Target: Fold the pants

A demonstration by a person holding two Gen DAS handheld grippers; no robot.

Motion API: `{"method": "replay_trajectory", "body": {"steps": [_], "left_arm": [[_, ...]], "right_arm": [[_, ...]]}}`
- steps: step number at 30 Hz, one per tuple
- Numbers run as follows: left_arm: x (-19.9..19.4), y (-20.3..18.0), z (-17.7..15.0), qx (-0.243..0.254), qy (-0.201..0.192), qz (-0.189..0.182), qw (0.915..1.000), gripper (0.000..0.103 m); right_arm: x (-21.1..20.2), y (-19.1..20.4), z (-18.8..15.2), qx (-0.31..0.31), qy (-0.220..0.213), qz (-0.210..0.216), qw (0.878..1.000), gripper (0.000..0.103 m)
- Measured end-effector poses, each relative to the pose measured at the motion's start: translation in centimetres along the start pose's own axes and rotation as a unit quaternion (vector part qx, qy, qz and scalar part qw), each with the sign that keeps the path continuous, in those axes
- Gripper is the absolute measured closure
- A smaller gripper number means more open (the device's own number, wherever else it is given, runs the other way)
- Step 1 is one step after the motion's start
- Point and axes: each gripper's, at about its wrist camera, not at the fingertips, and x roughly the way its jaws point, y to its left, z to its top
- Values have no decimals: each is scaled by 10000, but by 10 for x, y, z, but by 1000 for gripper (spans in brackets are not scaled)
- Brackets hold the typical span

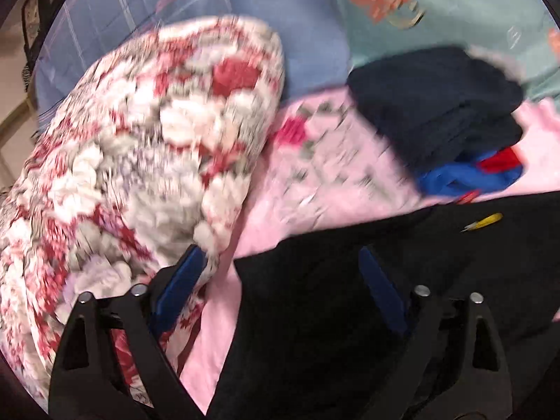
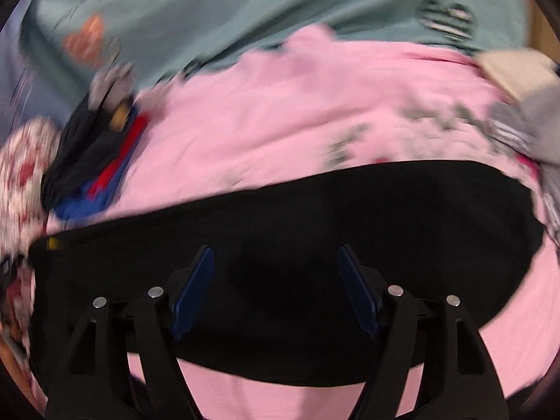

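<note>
Both grippers spread wide, nothing pinched: left gripper [image 1: 280, 262] over the black pants' [image 1: 350, 297] edge, right gripper [image 2: 274, 262] above their middle. Pants lie flat on pink sheet [image 2: 297, 112], floral quilt [image 1: 140, 140] beside, dark folded clothes [image 1: 437, 105] behind. Frames blurry.

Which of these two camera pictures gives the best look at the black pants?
The right wrist view: the black pants stretch across the pink sheet almost whole, both ends visible. The left wrist view shows only part of them, cut off by the frame.
</note>
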Motion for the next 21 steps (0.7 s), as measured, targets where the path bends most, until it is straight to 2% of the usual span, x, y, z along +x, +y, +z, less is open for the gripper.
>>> {"method": "replay_trajectory", "body": {"steps": [1,2,4,5,8,9,11,12,13,14,15,17,18,19,21], "left_arm": [[4,-1,-4,-6,125,-34,9999,32],[9,-2,-5,-47,217,-121,9997,45],[19,-6,-4,-36,305,-118,9995,46],[24,-9,-4,19,300,-33,9995,46],[40,-16,-1,171,355,182,9991,46],[44,-16,2,213,384,233,9988,46],[48,-19,5,313,387,346,9982,42],[47,-20,7,379,369,412,9978,36],[42,-19,9,499,260,529,9970,23],[36,-18,10,595,114,514,9968,16],[32,-16,10,692,-2,464,9965,15],[26,-15,8,819,-72,371,9959,15],[25,-15,8,849,-73,318,9959,14],[25,-15,8,875,-67,224,9959,14],[29,-19,7,951,-73,137,9953,14]], "right_arm": [[10,21,-4,-272,211,108,9993,42],[15,37,-7,-414,346,277,9982,47],[26,65,-9,-674,463,586,9949,49],[30,76,-8,-786,441,607,9941,49],[47,93,-1,-873,366,433,9946,51],[50,91,6,-830,202,205,9961,51],[59,79,19,-550,-58,-736,9958,51],[60,71,25,-291,-98,-996,9946,50],[56,60,31,32,-87,-677,9977,50],[51,54,34,211,-62,-249,9994,49],[46,52,36,243,-30,23,9997,44],[32,55,39,-175,-203,-215,9994,41],[26,57,40,-419,-311,-413,9978,37],[22,58,41,-664,-378,-551,9956,28],[22,61,42,-1068,-262,-403,9931,23]]}}
